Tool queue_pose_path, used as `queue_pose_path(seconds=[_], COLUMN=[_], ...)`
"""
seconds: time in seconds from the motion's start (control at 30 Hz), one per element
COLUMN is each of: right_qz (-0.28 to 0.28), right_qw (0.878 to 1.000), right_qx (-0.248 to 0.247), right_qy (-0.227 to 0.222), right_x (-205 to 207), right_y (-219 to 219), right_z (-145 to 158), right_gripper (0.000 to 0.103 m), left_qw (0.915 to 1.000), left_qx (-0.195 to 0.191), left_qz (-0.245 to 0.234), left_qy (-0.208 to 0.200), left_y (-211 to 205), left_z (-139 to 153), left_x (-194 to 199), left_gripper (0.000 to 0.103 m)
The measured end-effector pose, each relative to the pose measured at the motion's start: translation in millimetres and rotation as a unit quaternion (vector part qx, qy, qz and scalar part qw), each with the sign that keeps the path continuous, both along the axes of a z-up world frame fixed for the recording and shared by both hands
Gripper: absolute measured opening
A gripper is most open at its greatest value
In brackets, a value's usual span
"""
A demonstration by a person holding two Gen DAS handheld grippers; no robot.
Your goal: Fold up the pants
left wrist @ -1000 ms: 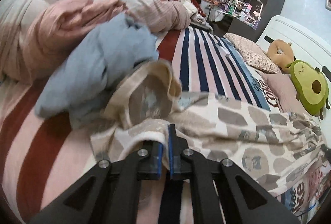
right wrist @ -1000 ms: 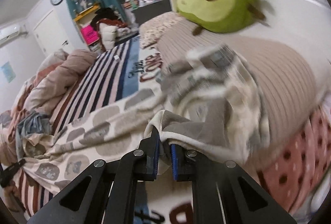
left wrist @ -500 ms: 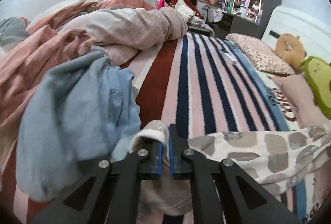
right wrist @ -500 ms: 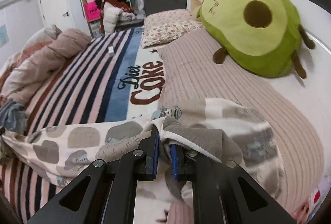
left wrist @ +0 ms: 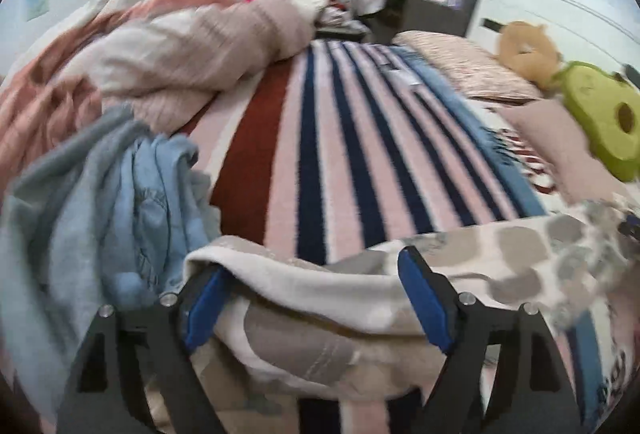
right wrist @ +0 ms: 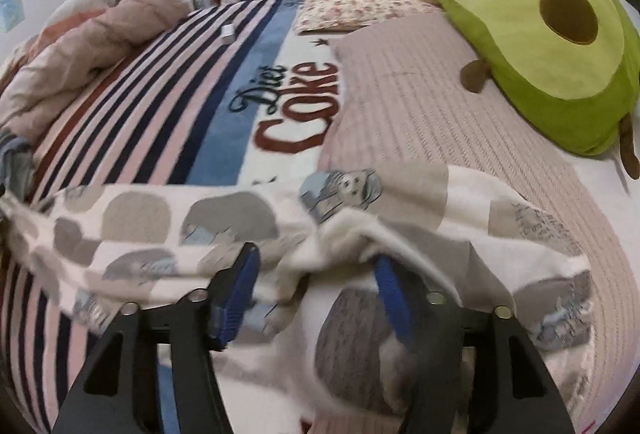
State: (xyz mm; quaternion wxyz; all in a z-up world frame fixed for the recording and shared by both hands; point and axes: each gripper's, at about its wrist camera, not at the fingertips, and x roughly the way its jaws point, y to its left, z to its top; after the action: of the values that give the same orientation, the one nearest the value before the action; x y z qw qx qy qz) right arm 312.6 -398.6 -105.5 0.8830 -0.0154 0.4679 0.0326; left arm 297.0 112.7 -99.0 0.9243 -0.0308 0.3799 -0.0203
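The pants (left wrist: 472, 262) are cream fleece with grey-brown blotches and small cartoon prints, stretched across the striped bed blanket. In the left wrist view my left gripper (left wrist: 316, 274) is open, its blue pads spread wide, with one end of the pants draped loosely between and over them. In the right wrist view the pants (right wrist: 168, 230) run off to the left. My right gripper (right wrist: 316, 266) is open too, and the other end of the pants lies bunched over its fingers.
A crumpled light-blue garment (left wrist: 100, 201) lies by the left gripper. A pink duvet heap (left wrist: 168, 49) is behind it. A green avocado plush (right wrist: 536, 33), a ribbed pink pillow (right wrist: 440, 101) and a floral pillow (right wrist: 360, 1) lie to the right. A small white object (right wrist: 228, 32) rests on the stripes.
Both grippers were shut on the ends of the pants; now both have opened wide and the fabric lies loose across them. The pants have been pulled out straight over the blanket.
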Motion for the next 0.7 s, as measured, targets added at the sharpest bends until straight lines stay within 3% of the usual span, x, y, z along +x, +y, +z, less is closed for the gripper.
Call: queue_pose_path(seconds=[0.07,0.17,0.23,0.3,0.33,0.43,0.6,0.7], right_qz=[0.012,0.012,0.021,0.034,0.042,0.061,0.093,0.103], right_qw=[1.0,1.0,0.999,0.998,0.998,0.995,0.99,0.988], right_qx=[0.007,0.013,0.02,0.036,0.045,0.065,0.1,0.113], right_qy=[-0.003,-0.015,-0.027,-0.033,-0.033,-0.034,-0.023,-0.014], right_x=[-15,-37,-51,-63,-69,-78,-77,-70], right_y=[1,0,4,12,18,33,61,75], right_z=[14,34,44,49,50,48,31,13], right_gripper=[0.068,0.068,0.068,0.068,0.068,0.068,0.067,0.055], left_qw=[0.9998,1.0,0.9994,0.9953,0.9947,0.9975,0.9989,0.9987], left_qx=[-0.015,-0.005,0.026,0.085,0.091,0.059,0.032,-0.01], left_qz=[-0.012,0.001,0.019,0.042,0.046,0.037,-0.025,-0.048], left_qy=[-0.003,-0.005,-0.014,-0.021,-0.014,-0.008,-0.022,-0.013], left_y=[4,15,19,21,25,33,4,-17], left_z=[17,32,41,46,47,57,60,43], left_x=[-10,-17,-20,-18,-16,-18,-42,-51], left_gripper=[0.08,0.08,0.081,0.085,0.085,0.085,0.085,0.085])
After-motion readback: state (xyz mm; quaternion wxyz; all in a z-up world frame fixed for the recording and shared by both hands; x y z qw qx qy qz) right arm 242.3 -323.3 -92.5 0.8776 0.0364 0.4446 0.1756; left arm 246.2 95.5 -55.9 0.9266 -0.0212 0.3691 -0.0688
